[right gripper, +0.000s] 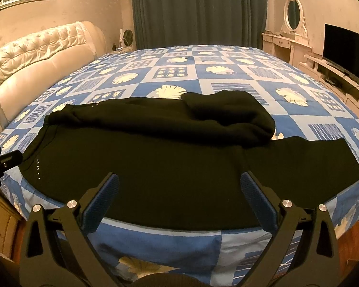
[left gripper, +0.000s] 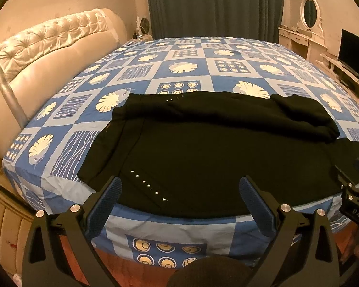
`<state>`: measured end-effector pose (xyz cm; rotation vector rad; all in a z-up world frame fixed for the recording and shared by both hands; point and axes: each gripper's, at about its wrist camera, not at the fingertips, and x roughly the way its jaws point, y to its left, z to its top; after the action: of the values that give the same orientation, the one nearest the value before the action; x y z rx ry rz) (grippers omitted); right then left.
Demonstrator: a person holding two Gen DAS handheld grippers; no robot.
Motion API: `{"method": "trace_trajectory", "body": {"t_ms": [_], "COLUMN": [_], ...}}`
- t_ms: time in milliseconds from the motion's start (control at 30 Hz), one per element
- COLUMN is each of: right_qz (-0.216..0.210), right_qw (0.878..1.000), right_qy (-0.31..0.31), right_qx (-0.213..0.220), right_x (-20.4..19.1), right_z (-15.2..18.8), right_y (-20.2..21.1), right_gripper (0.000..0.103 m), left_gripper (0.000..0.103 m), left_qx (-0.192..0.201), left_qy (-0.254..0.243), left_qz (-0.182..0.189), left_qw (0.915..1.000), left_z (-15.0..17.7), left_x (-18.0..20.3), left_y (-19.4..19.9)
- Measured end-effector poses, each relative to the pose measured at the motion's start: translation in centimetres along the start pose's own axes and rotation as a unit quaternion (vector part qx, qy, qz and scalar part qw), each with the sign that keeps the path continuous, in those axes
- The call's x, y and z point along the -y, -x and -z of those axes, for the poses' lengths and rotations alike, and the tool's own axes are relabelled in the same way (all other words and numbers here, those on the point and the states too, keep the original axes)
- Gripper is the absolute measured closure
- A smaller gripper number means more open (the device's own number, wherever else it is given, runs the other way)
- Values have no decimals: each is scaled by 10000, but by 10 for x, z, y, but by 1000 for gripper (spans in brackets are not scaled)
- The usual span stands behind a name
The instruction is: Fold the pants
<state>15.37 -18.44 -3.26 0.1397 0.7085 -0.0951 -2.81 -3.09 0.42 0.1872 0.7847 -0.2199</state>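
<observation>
- Left wrist view: the left gripper is being held with its jaws spread wide and released, nothing being gripped between the blue pads.
- The black pants are being shown lying across the near part of the bed, on the blue patterned sheet, with the near hem close to the bed's edge.
- One leg is being seen doubled back over the far side of the pants, its end bunched toward the right.
- A row of small bright studs is being seen on the fabric just ahead of the left finger.
- Part of the right gripper is being seen at the right edge, over the pants' right end.
- Right wrist view: the right gripper is likewise being held wide and released, empty, over the pants at the near edge.
- The folded-back leg is being seen resting on top, further in.
- The headboard is being shown at left, a curtain behind, a television at right.
</observation>
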Motion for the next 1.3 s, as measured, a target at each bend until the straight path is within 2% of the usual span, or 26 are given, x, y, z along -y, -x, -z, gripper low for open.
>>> {"method": "trace_trajectory", "body": {"t_ms": [100,167,233,267,300,400,467,533,600,733,800,933,1133,1300], "right_qz": [-122,-342,-598,-898,-1189,-1861,-2211,-2284,-2353,-2501,-2513,-2524,-2621,-2773], "right_qw": [9999,9992,9979,9955,9922,9813,9732,9709,9688,9632,9623,9617,9566,9490], "right_qy": [-65,-142,-180,-176,-164,-69,12,37,-87,-366,-351,-139,14,-32], "right_qx": [-54,-118,-185,-260,-332,-489,-634,-720,-777,-918,-978,-1062,-1271,-1496], "right_x": [2,4,5,6,6,2,0,0,5,13,11,6,-5,-11], "right_z": [-1,-5,-9,-12,-16,-33,-49,-65,-83,-110,-119,-126,-123,-118], "right_y": [-1,-4,-8,-11,-15,-25,-36,-47,-61,-90,-102,-121,-155,-182], "right_gripper": [2,2,2,2,2,2,2,2,2,2,2,2,2,2], "left_gripper": [5,5,5,5,5,5,5,5,5,5,5,5,5,6], "left_qx": [-57,-255,-744,-962,-1013,-933,-1015,-1094,-1116,-1208,-1171,-1207,-1338,-1426], "left_qy": [179,268,146,53,68,44,-93,-126,-25,-10,7,36,290,21], "left_qz": [41,150,393,593,733,805,960,977,809,1018,1129,1007,1399,1556], "left_qw": [9998,9992,9963,9936,9921,9924,9902,9891,9905,9874,9867,9876,9807,9775], "left_z": [-3,-7,-12,-15,-17,-26,-37,-51,-72,-109,-126,-149,-161,-168], "left_x": [-5,-8,-10,-12,-16,-33,-49,-68,-95,-142,-164,-196,-209,-197], "left_y": [-1,-6,-18,-24,-27,-32,-43,-57,-78,-131,-163,-228,-291,-322]}}
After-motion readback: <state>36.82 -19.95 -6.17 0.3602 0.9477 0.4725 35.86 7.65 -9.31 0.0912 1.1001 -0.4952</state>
